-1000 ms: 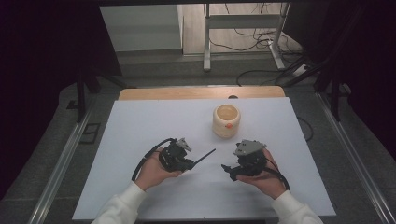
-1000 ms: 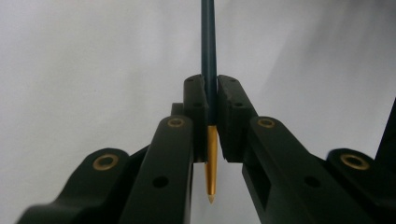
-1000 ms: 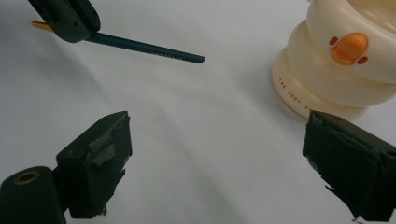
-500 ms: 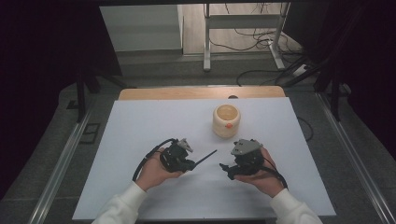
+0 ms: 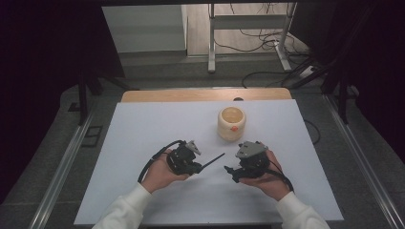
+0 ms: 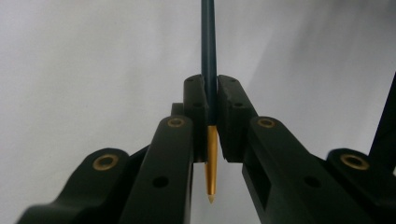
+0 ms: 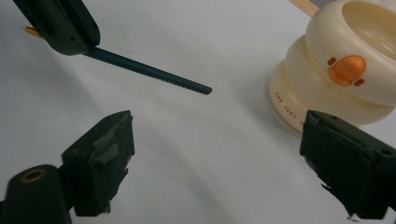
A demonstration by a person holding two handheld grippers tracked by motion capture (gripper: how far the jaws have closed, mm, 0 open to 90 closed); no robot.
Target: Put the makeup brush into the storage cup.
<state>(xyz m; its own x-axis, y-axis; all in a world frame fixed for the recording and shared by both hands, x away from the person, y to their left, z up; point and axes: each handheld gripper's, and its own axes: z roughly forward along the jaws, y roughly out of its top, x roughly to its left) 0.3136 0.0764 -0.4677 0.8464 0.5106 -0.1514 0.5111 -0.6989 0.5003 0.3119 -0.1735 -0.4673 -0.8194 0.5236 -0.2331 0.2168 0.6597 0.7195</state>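
Left gripper (image 5: 198,164): jaws clamped on a slim dark-teal pencil (image 6: 208,56) near its gold tip, shaft projecting toward the right gripper (image 5: 231,170). Right gripper: jaws wide apart, holding nothing, just beside the shaft's free end. A cream round plastic sharpener (image 5: 231,123) stands near, beyond both, on the white table (image 5: 143,124).

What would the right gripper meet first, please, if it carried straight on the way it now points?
Probably the pencil held in the left gripper: the open right gripper points left toward it. The cream sharpener sits off to one side. Depth is hard to judge.
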